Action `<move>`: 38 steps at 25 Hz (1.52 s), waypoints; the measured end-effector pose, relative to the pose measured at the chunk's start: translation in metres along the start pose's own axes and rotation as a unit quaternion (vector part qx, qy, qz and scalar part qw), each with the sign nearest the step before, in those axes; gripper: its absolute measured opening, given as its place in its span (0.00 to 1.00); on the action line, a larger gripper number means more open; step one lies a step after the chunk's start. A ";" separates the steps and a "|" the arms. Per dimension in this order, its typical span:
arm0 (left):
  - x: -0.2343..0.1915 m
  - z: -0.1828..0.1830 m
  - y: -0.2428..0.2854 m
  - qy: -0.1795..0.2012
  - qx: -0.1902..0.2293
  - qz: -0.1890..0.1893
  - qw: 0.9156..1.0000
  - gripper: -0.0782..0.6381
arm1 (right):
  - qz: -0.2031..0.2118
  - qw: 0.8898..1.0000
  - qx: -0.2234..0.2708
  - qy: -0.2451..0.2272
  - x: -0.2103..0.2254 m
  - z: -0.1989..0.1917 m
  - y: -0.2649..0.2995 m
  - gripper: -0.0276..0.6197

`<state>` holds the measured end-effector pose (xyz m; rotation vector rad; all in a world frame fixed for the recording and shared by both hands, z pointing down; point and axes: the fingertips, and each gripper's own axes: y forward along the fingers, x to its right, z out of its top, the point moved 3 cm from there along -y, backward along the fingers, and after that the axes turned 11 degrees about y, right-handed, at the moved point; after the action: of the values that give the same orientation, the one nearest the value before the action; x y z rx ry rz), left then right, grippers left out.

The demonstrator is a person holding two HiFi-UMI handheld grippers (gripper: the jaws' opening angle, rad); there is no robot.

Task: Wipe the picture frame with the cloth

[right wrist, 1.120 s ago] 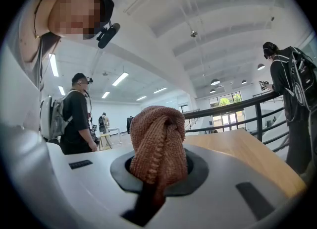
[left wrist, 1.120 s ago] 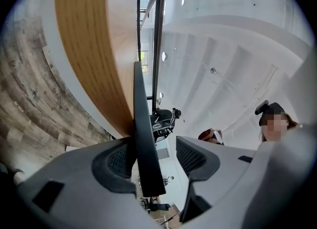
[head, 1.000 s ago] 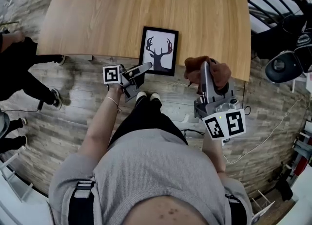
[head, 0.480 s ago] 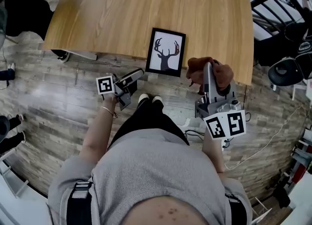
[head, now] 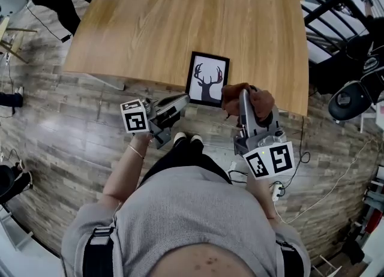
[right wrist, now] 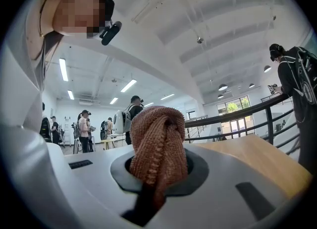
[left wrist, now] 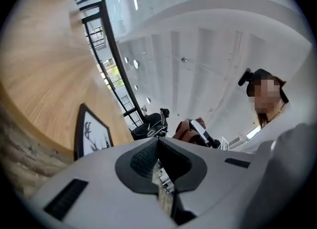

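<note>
A black picture frame (head: 207,80) with a deer silhouette lies flat on the wooden table (head: 180,24), near its front edge. In the left gripper view the picture frame (left wrist: 91,135) shows at the lower left. My left gripper (head: 183,98) hovers just off the frame's near left corner. Its jaws have just been closing and now stand shut with nothing between them. My right gripper (head: 242,94) is shut on a bunched brown cloth (head: 252,101) at the frame's near right corner. The knitted cloth (right wrist: 157,143) fills the jaws in the right gripper view.
The person's shoes (head: 186,139) stand on the wood-plank floor below the table edge. A black office chair (head: 351,90) and dark railings are at the right. A cable (head: 324,177) trails on the floor at the right. Other people stand at the far left.
My left gripper has risen, rolled and closed its jaws beside the frame's near left corner. My right gripper has carried the cloth left, up to the frame's right side.
</note>
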<state>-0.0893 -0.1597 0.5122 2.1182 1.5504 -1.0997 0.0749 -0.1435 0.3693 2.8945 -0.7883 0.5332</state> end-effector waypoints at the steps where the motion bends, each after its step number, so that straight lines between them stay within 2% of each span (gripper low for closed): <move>1: 0.009 0.008 0.006 0.018 0.001 -0.004 1.000 0.12 | -0.001 1.000 0.001 -0.001 -0.003 0.000 0.000 0.11; 4: 0.032 0.030 0.020 0.083 -0.004 0.006 0.997 0.12 | -0.008 1.000 0.005 -0.004 -0.010 0.001 -0.001 0.11; 6: 0.042 0.041 0.028 0.139 -0.010 0.034 0.990 0.12 | -0.015 1.000 0.010 -0.005 -0.013 0.001 -0.002 0.11; 8: 0.052 0.052 0.034 0.208 -0.015 0.077 0.975 0.12 | -0.024 0.999 0.018 -0.009 -0.018 0.001 -0.004 0.11; 10: 0.060 0.061 0.038 0.273 -0.014 0.117 0.955 0.12 | -0.037 0.999 0.028 -0.019 -0.022 0.002 -0.007 0.11; 12: 0.069 0.067 0.043 0.312 -0.007 0.143 0.939 0.12 | -0.049 0.998 0.034 -0.025 -0.026 0.002 -0.010 0.11; 13: 0.075 0.069 0.045 0.318 -0.002 0.146 0.937 0.12 | -0.051 0.998 0.036 -0.025 -0.028 0.003 -0.012 0.11; 17: 0.097 0.069 0.046 0.307 0.028 0.140 0.941 0.12 | -0.049 0.997 0.042 -0.035 -0.037 0.006 -0.021 0.11; 21: 0.116 0.059 0.044 0.318 0.015 0.151 0.936 0.12 | -0.045 0.997 0.046 -0.034 -0.046 0.004 -0.037 0.11; 25: 0.139 0.042 0.036 0.319 0.029 0.162 0.933 0.12 | -0.031 0.998 0.043 -0.032 -0.057 -0.001 -0.061 0.11; 27: 0.159 0.028 0.032 0.320 0.037 0.165 0.932 0.12 | -0.026 0.998 0.044 -0.031 -0.065 -0.004 -0.084 0.11; 32: 0.229 -0.030 0.017 0.353 0.047 0.173 0.918 0.12 | -0.019 0.997 0.061 -0.043 -0.098 -0.008 -0.175 0.11; 36: 0.289 -0.086 -0.005 0.360 0.075 0.198 0.909 0.12 | -0.019 0.997 0.056 -0.053 -0.125 -0.018 -0.263 0.11; 38: 0.312 -0.103 -0.014 0.355 0.089 0.209 0.907 0.12 | -0.012 0.997 0.055 -0.055 -0.137 -0.019 -0.290 0.11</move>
<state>-0.0207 0.1227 0.3584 3.0028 1.1415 -0.3303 0.1061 0.1751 0.3386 3.0522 -0.7609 0.4314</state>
